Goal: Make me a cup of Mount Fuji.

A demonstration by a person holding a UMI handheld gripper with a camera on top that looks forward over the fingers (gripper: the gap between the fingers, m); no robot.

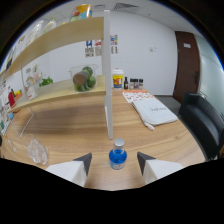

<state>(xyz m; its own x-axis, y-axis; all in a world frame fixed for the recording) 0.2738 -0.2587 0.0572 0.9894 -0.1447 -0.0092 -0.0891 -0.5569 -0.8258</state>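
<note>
The hand-held gripper [114, 163] is spread, a blue bottle [117, 155] standing between its fingers on the bench [75, 125]. Likely the grasp step; next, pinch it squarely.

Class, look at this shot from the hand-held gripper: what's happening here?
A person's hand-held gripper is open, with a small blue bottle standing on the wooden table between its fingers, not yet gripped. Just beyond the bottle rises a white shelf post. A white cloth lies farther back on the table.

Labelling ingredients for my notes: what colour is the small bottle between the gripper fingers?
Blue, with a pale cap, seen in the gripper view: the small bottle stands between the open fingers.
</note>
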